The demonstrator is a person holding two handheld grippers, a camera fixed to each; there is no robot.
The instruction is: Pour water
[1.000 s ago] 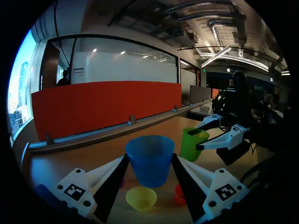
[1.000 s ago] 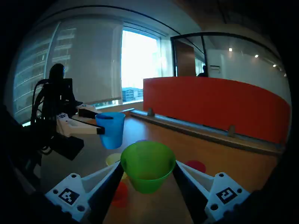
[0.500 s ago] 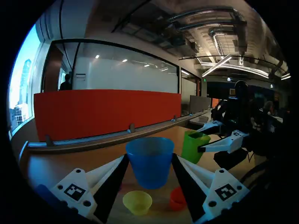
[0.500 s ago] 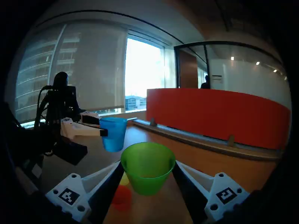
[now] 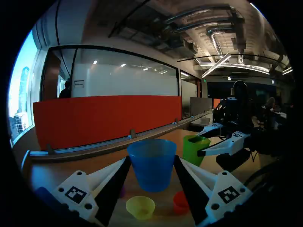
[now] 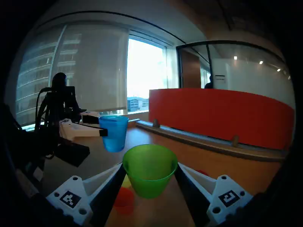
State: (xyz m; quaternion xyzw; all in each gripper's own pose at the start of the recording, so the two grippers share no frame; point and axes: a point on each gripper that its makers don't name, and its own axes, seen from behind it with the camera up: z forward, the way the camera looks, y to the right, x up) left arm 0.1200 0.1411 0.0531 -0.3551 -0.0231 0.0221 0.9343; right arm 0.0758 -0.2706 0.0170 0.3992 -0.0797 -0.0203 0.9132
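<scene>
Blue cup (image 5: 152,166) upright, clamped in your left hand-held gripper (image 5: 151,158); green cup (image 6: 150,171) upright, clamped in your right hand-held gripper (image 6: 149,165). Both held level above the desk (image 5: 100,159).

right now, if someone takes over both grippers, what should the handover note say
Left gripper: shut on the blue plastic cup, upright over the wooden table.
Right gripper: shut on the green plastic cup, upright, beside the blue one, apart.
Done: both cups grasped.
Left: tilt one over the other to pour; neither is tilted, and water inside cannot be seen.
Small yellow cup and small red cup sit below.
</scene>
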